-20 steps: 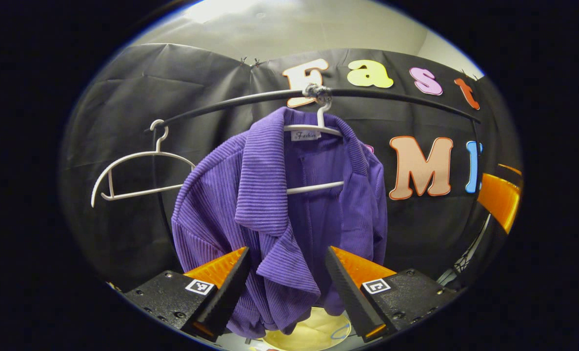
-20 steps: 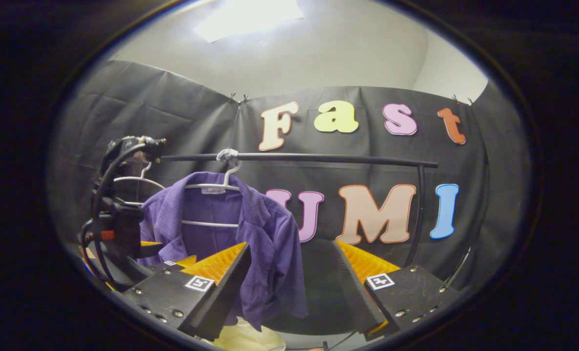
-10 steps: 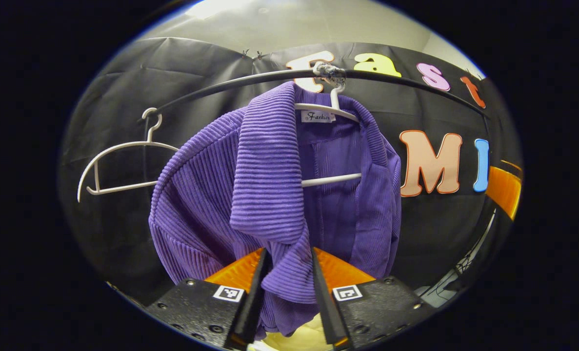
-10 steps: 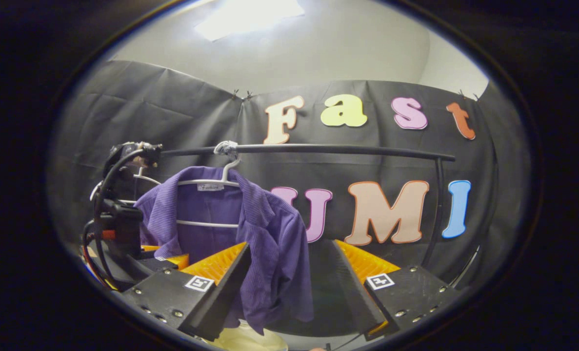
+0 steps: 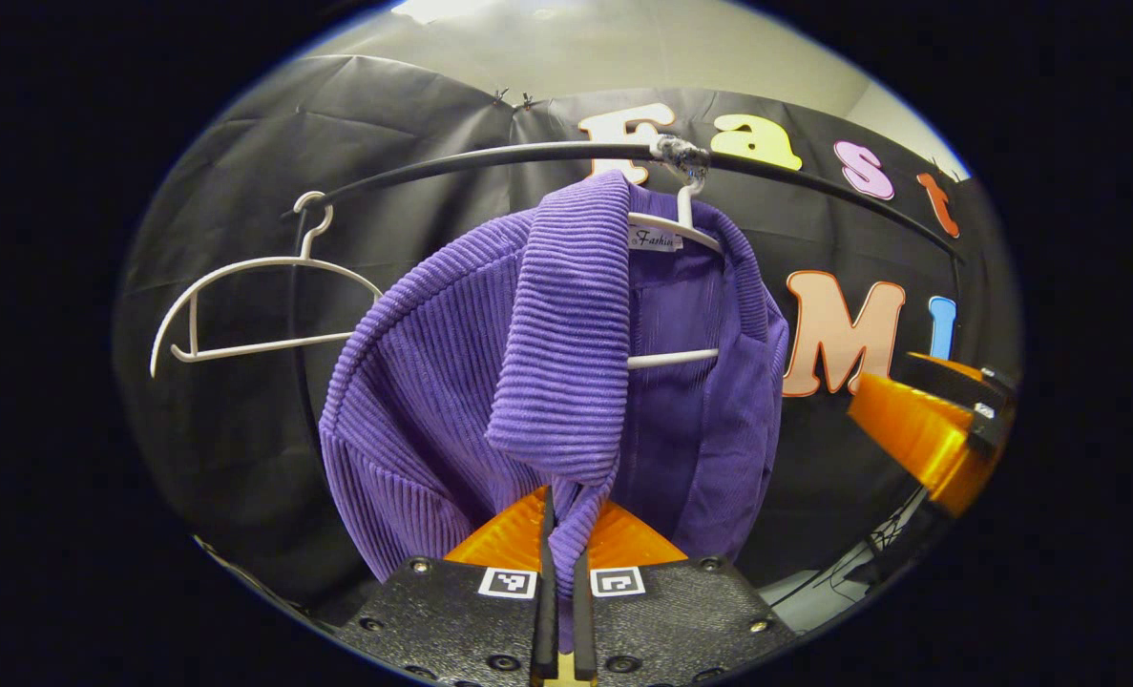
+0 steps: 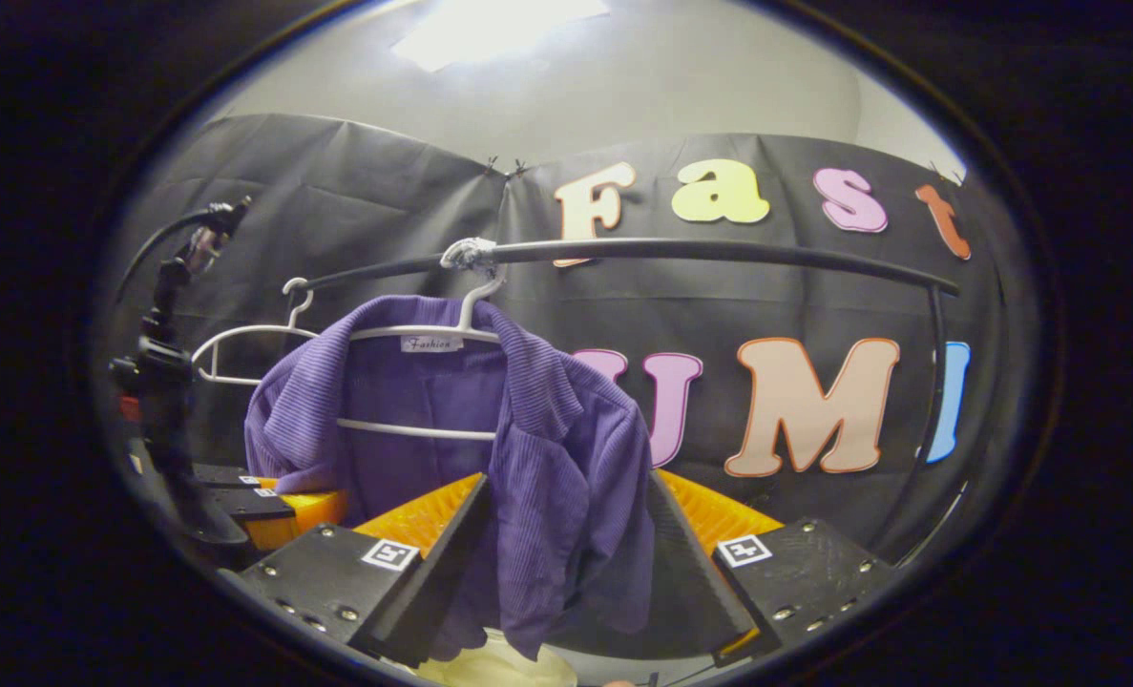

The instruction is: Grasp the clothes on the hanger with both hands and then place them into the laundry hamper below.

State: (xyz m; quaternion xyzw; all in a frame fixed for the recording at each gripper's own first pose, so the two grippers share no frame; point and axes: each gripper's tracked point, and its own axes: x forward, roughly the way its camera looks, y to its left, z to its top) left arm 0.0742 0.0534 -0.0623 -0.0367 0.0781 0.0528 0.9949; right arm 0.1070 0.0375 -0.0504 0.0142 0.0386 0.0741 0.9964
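A black-draped booth under a pale ceiling is seen; the purple shirt [image 5: 451, 382] hangs on a white hanger [image 5: 685, 224] from the black rail [image 5: 490, 157]. Its lapel is clamped by the left tool [image 5: 561, 611]; the right tool [image 6: 566, 563] is spread around its other front edge

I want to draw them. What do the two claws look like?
The left claw and right claw each have a black blocky body dotted with round screws, two wedge-shaped fingers, and small square black-and-white marker stickers. A thin black cable arches above the left claw's mount.
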